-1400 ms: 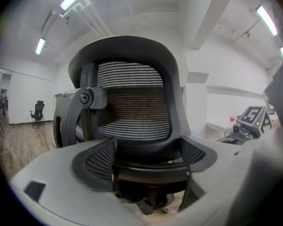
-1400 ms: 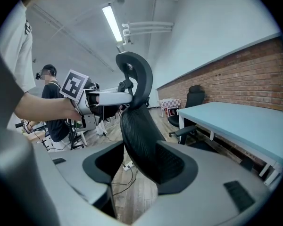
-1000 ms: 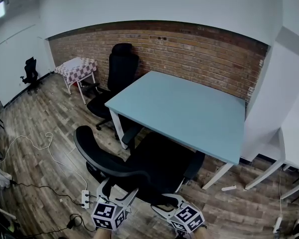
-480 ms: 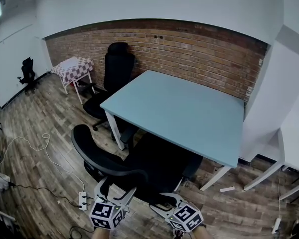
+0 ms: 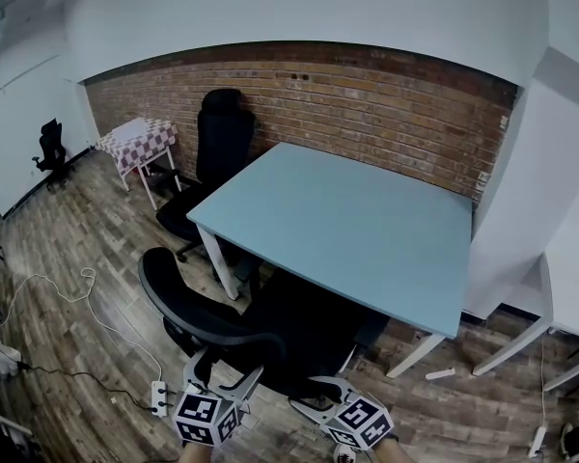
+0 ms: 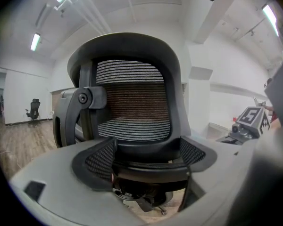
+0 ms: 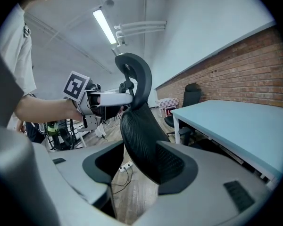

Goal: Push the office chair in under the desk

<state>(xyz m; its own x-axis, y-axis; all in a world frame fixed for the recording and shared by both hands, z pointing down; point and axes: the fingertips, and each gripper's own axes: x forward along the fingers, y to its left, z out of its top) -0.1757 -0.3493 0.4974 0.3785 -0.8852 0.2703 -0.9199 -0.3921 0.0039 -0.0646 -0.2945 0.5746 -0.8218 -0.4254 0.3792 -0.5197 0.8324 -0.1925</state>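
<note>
Chair (image 5: 188, 307) has rolled further under the worktop (image 5: 347, 220), seat largely hidden beneath it. Left gripper (image 5: 227, 365) and right gripper (image 5: 320, 394), partly cut off below, hold fingers apart astride its back.

A black high-backed chair (image 5: 219, 143) is seen standing against the brick wall (image 5: 386, 95), and a small table draped in a checkered cloth (image 5: 135, 139) is placed just beside it. Another black chair (image 5: 48, 148) is set well apart, by the white wall. Across the wooden floor (image 5: 68, 220) a white cable (image 5: 84, 276) is trailed toward a power strip (image 5: 158, 394). A white tabletop (image 5: 571, 268) is cut off at the right edge, and a small white object (image 5: 442, 372) is left on the floor nearby. A ceiling strip light (image 7: 105, 26) is lit.
</note>
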